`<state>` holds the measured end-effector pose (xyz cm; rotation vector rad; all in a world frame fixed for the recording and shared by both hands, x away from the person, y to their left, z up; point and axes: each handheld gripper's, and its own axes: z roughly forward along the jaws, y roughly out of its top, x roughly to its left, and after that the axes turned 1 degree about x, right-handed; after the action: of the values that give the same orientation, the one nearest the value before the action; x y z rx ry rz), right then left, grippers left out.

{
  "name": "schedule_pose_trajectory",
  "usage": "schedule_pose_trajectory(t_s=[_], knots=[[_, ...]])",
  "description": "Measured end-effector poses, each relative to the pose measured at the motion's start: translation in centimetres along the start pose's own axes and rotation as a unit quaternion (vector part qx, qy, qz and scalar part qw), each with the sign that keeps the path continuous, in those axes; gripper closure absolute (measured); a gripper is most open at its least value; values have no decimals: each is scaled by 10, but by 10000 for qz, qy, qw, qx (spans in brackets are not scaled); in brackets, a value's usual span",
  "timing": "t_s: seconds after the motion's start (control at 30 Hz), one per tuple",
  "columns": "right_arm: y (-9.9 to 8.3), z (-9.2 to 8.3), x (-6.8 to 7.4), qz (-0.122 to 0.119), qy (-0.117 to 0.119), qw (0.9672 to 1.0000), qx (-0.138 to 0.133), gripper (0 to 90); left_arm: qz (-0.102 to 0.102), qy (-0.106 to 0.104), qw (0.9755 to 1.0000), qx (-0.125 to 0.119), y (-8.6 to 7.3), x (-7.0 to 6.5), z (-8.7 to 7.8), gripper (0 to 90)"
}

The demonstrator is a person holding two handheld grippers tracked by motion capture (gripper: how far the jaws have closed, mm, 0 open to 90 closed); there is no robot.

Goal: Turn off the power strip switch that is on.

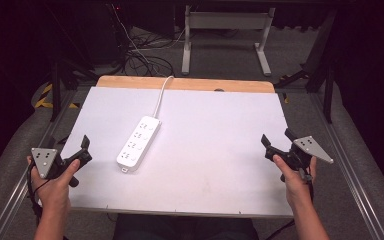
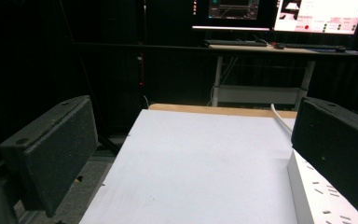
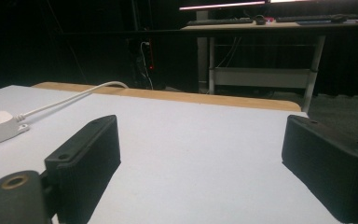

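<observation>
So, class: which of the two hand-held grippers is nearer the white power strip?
The left hand-held gripper, at the table's left edge; the power strip lies left of centre, far from the right hand-held gripper.

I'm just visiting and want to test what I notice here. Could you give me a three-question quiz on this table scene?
1. True or false: the left gripper holds the white power strip.
2. Which gripper is nearer the power strip: A left, B right?
3. Where does the power strip's cable leave the table?

Key: 1. False; its jaws stand open with nothing between them. 2. A. 3. Over the far wooden edge.
</observation>
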<state>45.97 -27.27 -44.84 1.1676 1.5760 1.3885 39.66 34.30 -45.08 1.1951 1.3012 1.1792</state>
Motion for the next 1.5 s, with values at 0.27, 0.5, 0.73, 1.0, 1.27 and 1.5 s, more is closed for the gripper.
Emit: schedule_pose_trajectory(t_s=[0.27,0.5,0.73,1.0,1.27,1.5], knots=[[0,1,3,-66,84,9999,35,118,24,18,10000,-42,0,0,-3,11],[-1,1,2,-74,54,9999,55,119,71,1,10000,-37,0,-2,-1,37],[-2,2,4,-113,111,9998,116,119,32,35,10000,-87,2,-1,-1,97],[-3,2,2,-125,85,9997,173,119,15,68,10000,-52,2,1,-1,196],[-3,2,3,-54,127,9997,200,125,54,-50,10000,31,3,4,-3,480],[-3,2,3,-46,123,9997,202,125,66,-162,9998,88,5,6,-6,734]])
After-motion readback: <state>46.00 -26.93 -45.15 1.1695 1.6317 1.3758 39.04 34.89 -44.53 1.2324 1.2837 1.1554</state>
